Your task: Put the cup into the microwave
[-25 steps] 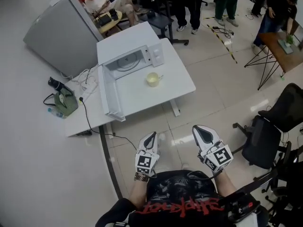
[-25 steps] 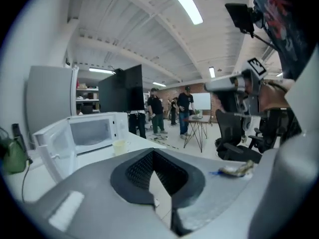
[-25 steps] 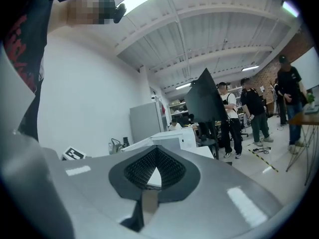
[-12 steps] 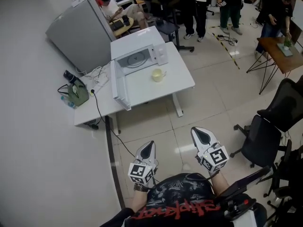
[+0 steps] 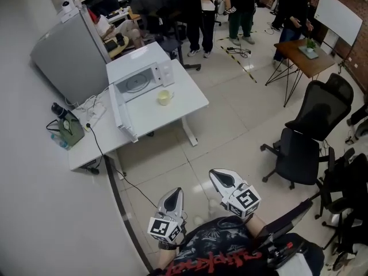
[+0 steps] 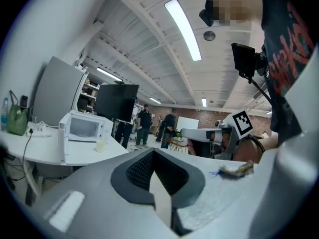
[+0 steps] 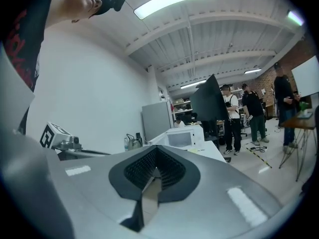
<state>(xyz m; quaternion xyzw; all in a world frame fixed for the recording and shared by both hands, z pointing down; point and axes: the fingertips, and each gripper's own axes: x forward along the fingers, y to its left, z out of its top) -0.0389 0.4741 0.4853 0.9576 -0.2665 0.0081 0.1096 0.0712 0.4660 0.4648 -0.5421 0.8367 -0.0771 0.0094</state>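
Note:
A pale yellow cup stands on the white table, just in front of the white microwave. The microwave door hangs wide open to the left. Both grippers are far from the table, held close to the person's body over the floor. My left gripper is shut and empty. My right gripper is shut and empty too. In the left gripper view the microwave and the cup show small and distant beyond the closed jaws. The right gripper view shows the microwave far off.
A grey cabinet stands left of the table, with a green bag and cables on a lower side desk. Black office chairs stand to the right. Several people and a wooden table are at the back.
The table with microwave and cup has slid to the upper left of the head view. Both grippers sit lower in the frame, still shut and empty.

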